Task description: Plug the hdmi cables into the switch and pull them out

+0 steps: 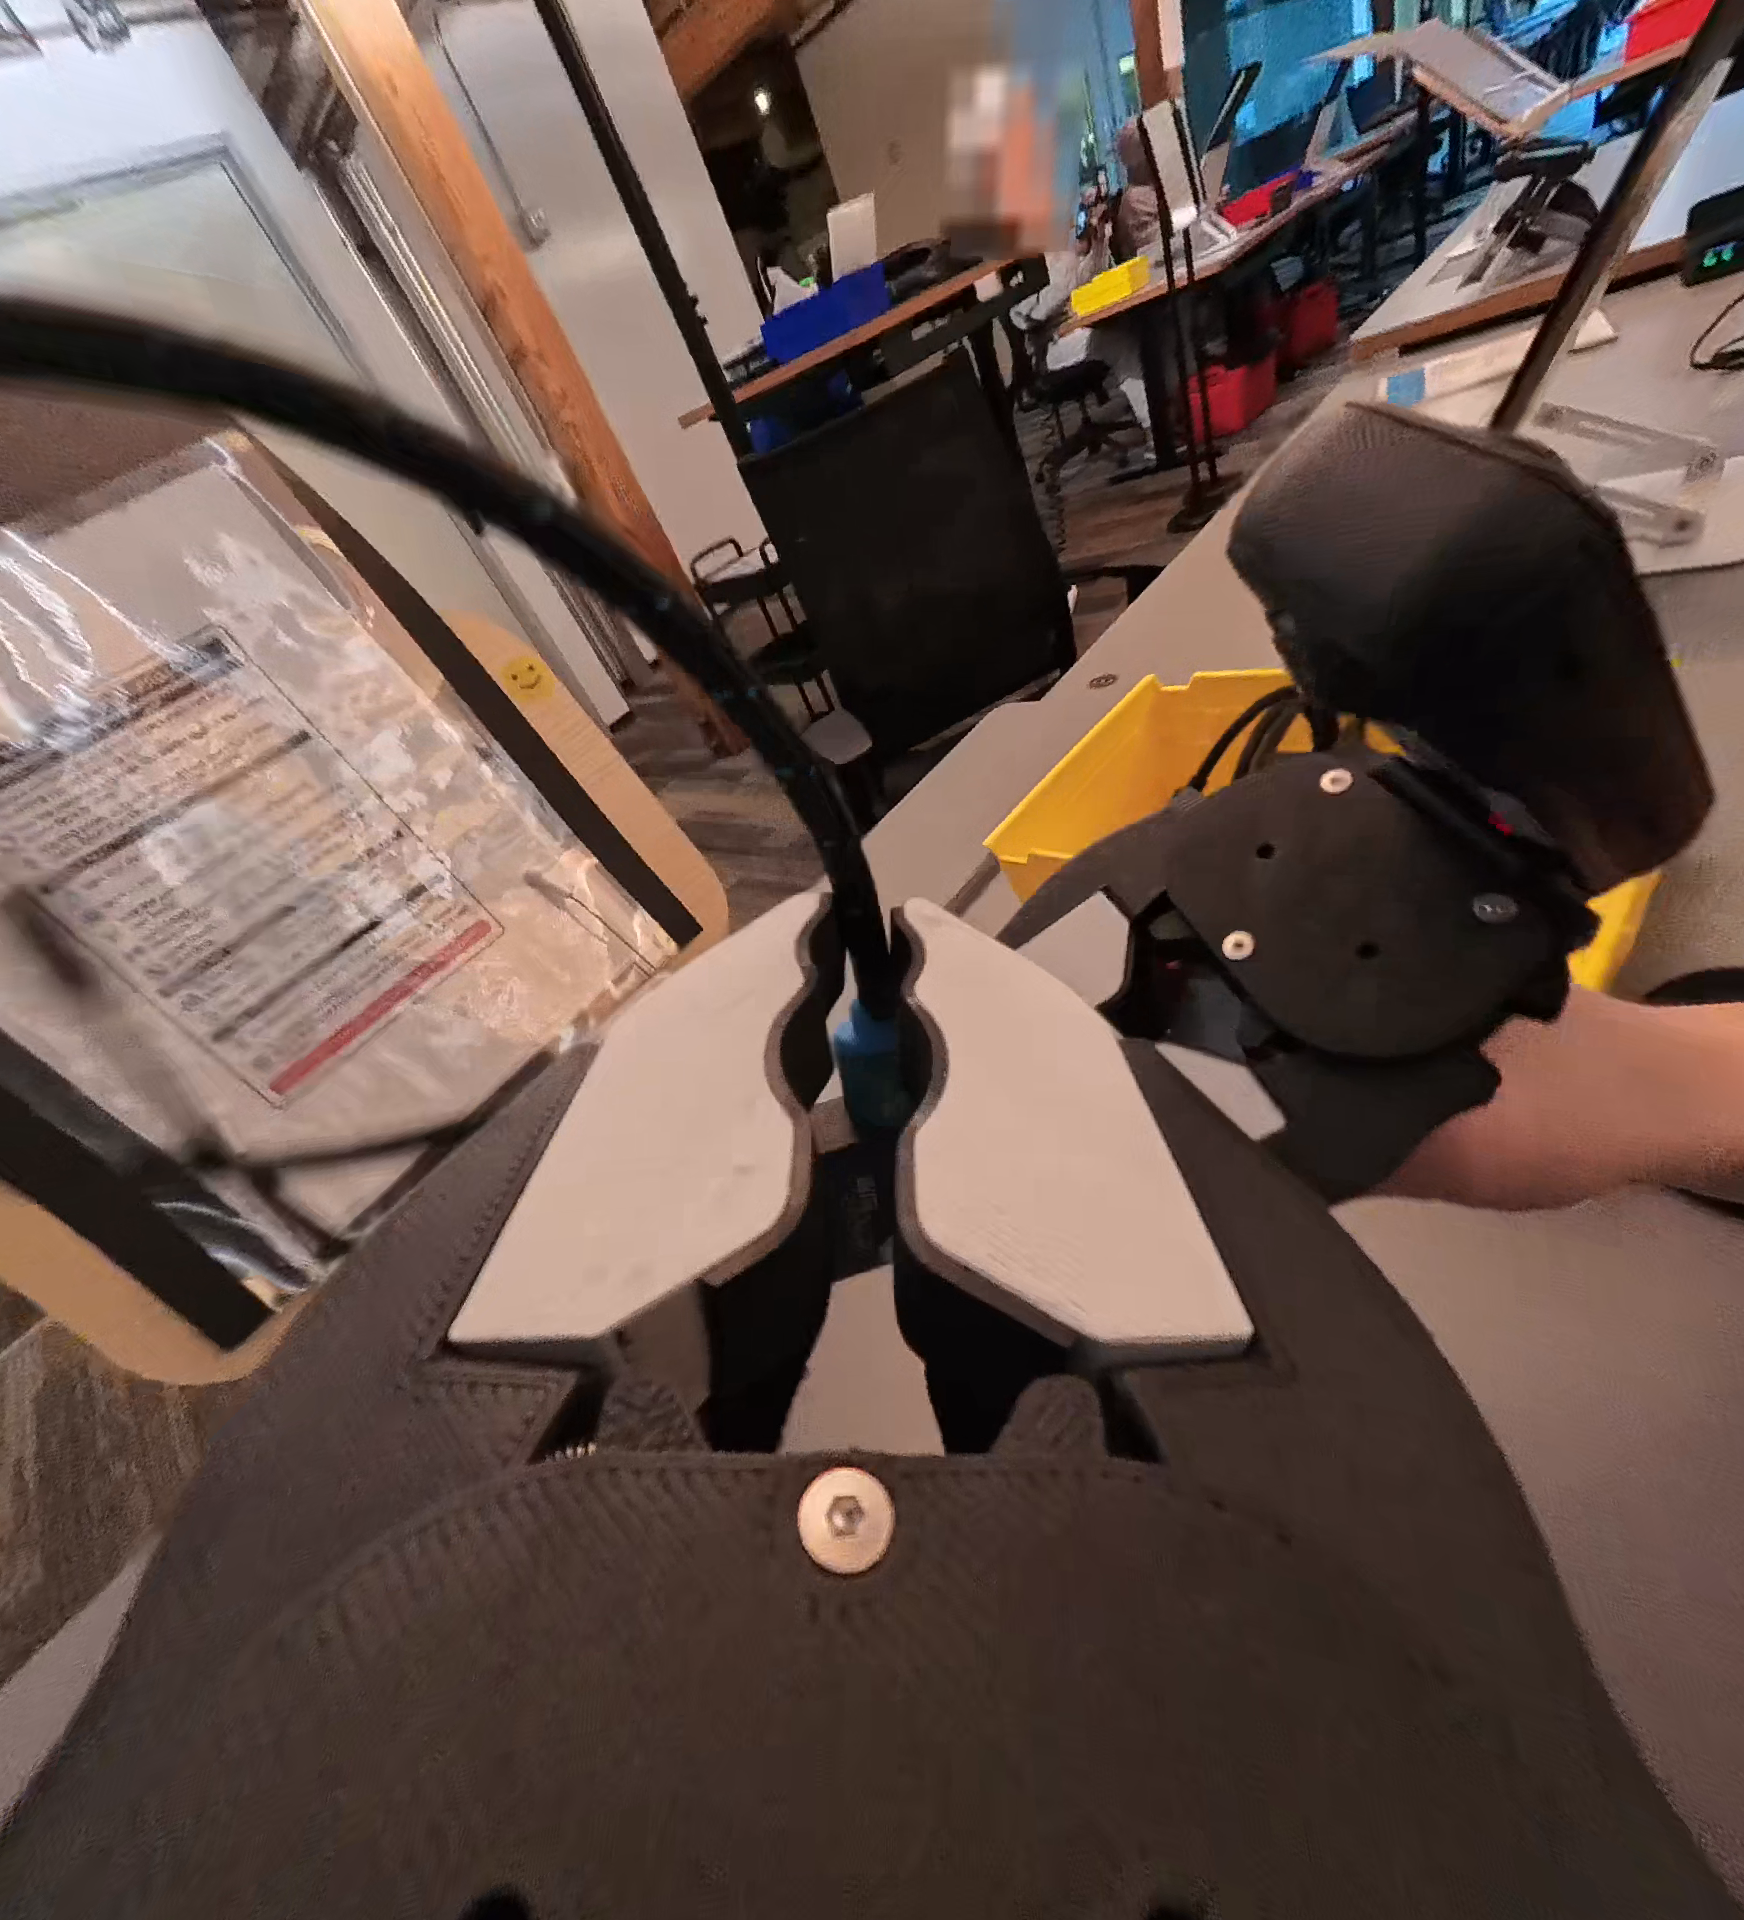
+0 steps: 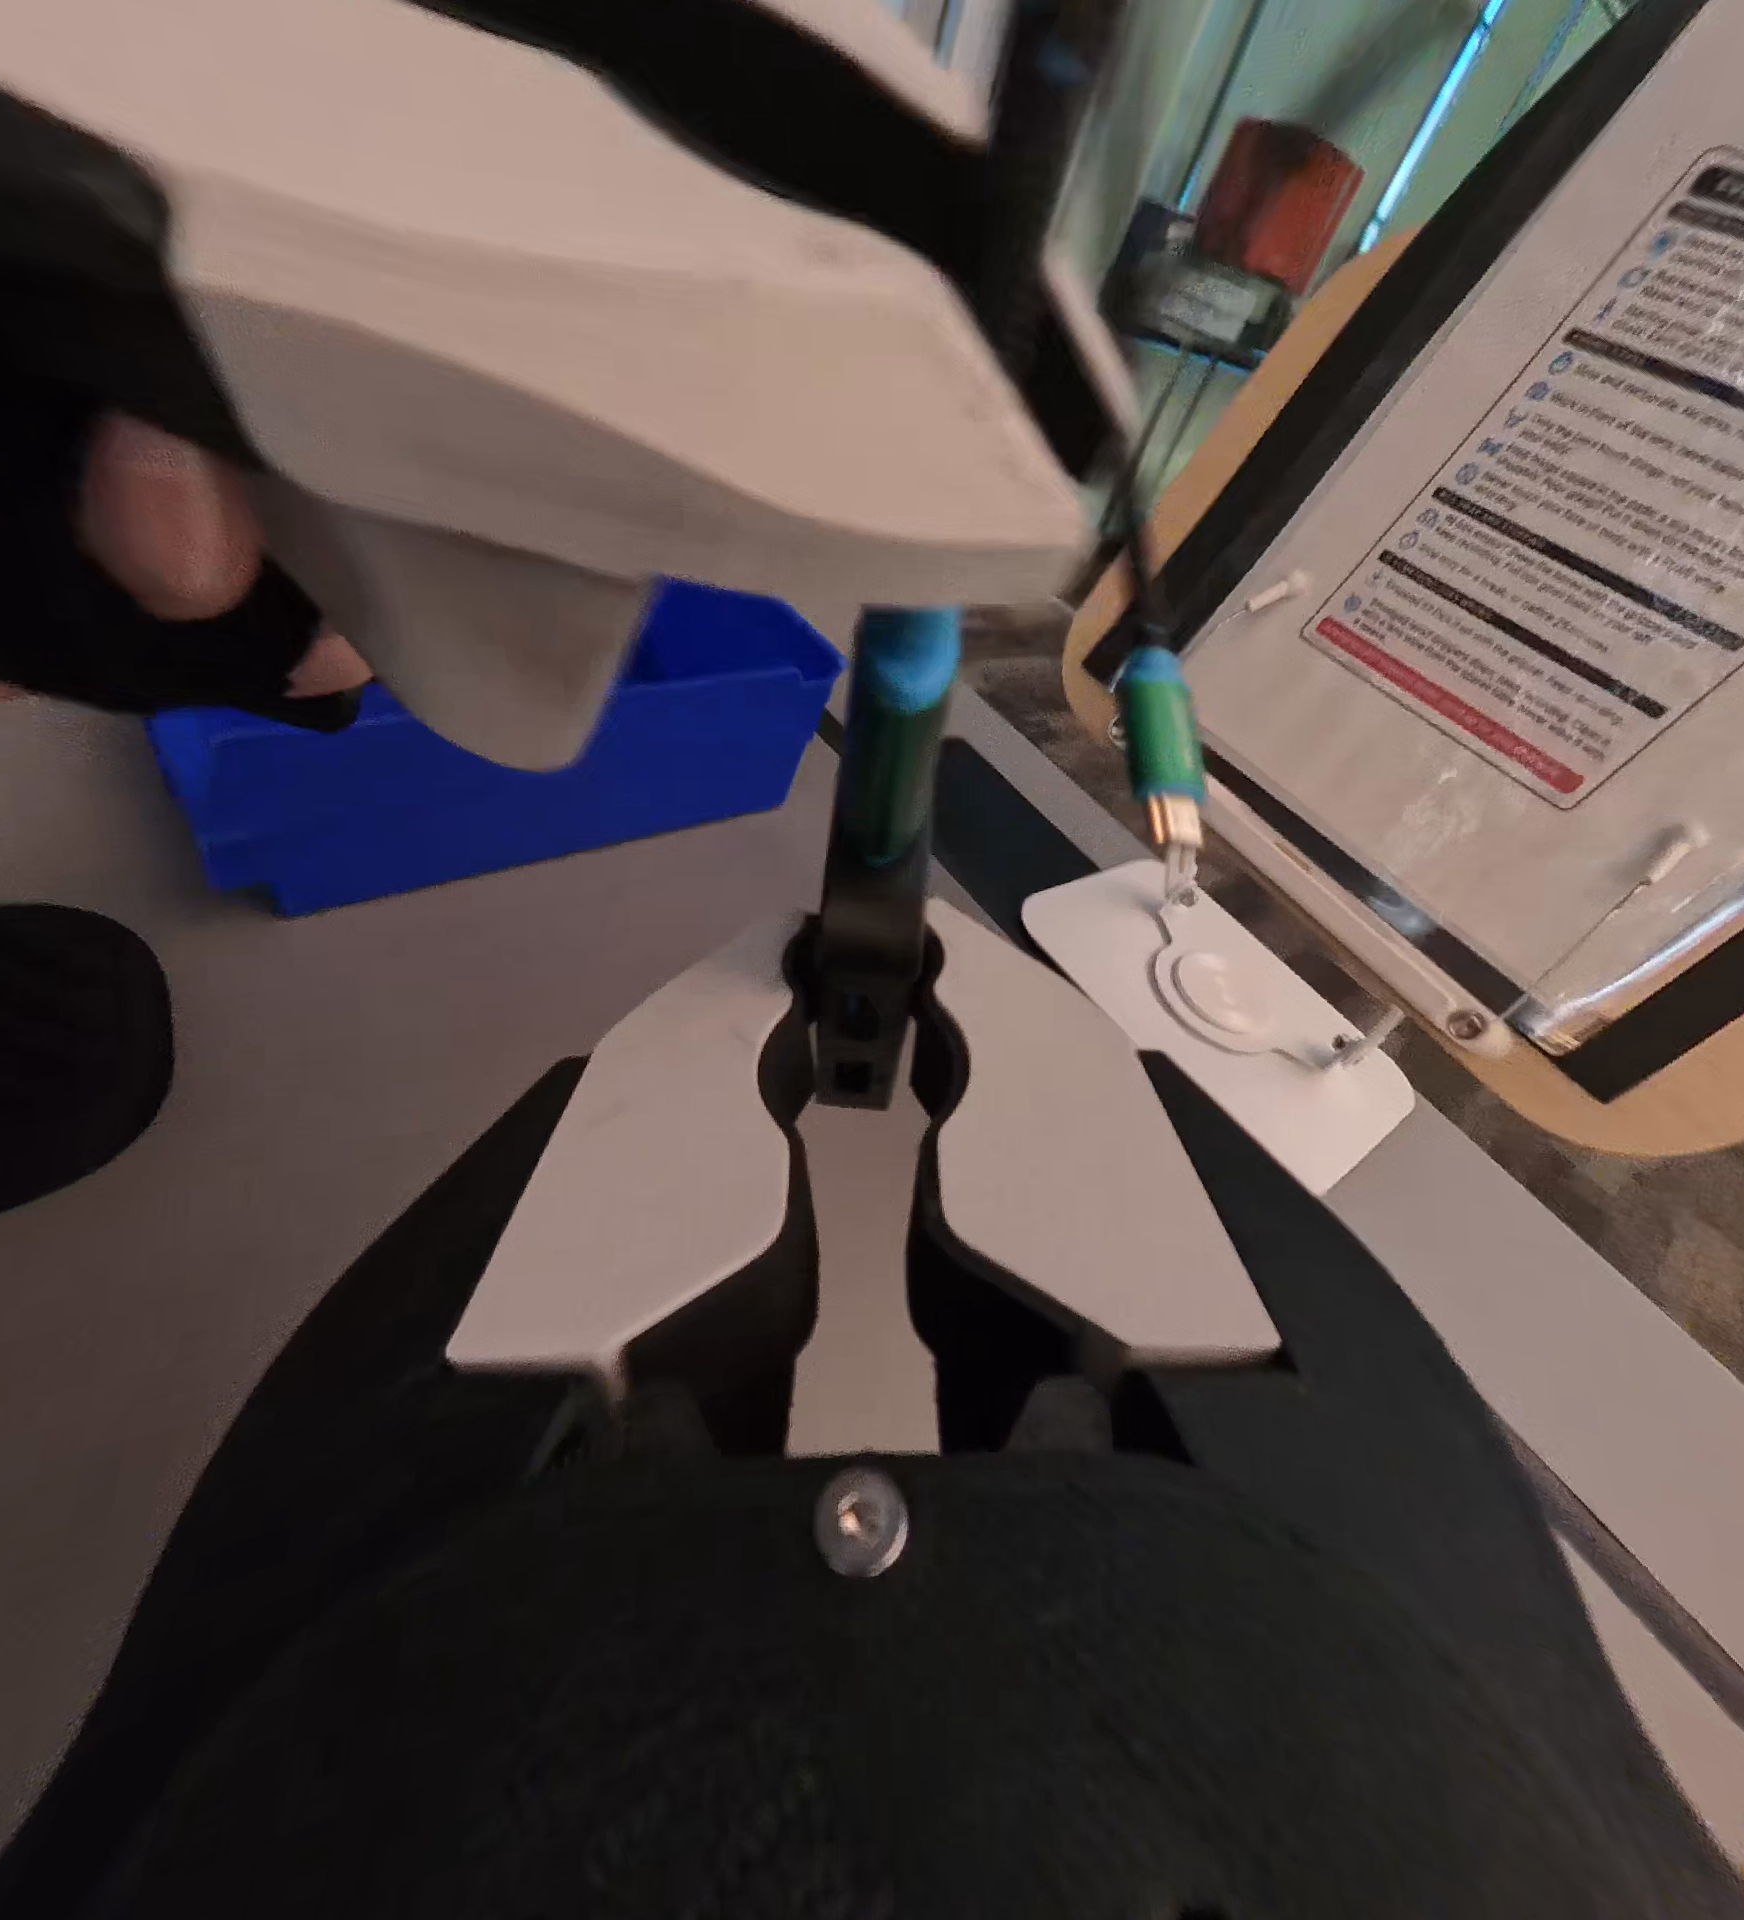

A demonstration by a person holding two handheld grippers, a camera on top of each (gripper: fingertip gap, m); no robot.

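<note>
The grey tabletop [image 2: 348, 1039] carries a yellow bin [image 1: 1107, 790] with black cables in it and a blue plastic bin [image 2: 494, 790], its contents hidden. A laminated sheet [image 2: 1574, 520] stands at the edge, on a white base plate [image 2: 1263, 1091]. The left tool [image 1: 863, 997] is clamped on a blue-ended HDMI cable [image 1: 868, 1049]. The right tool [image 2: 860, 1013] grips the black switch [image 2: 855, 1029], that plug meeting its top. A second green plug [image 2: 1164, 743] dangles free.
</note>
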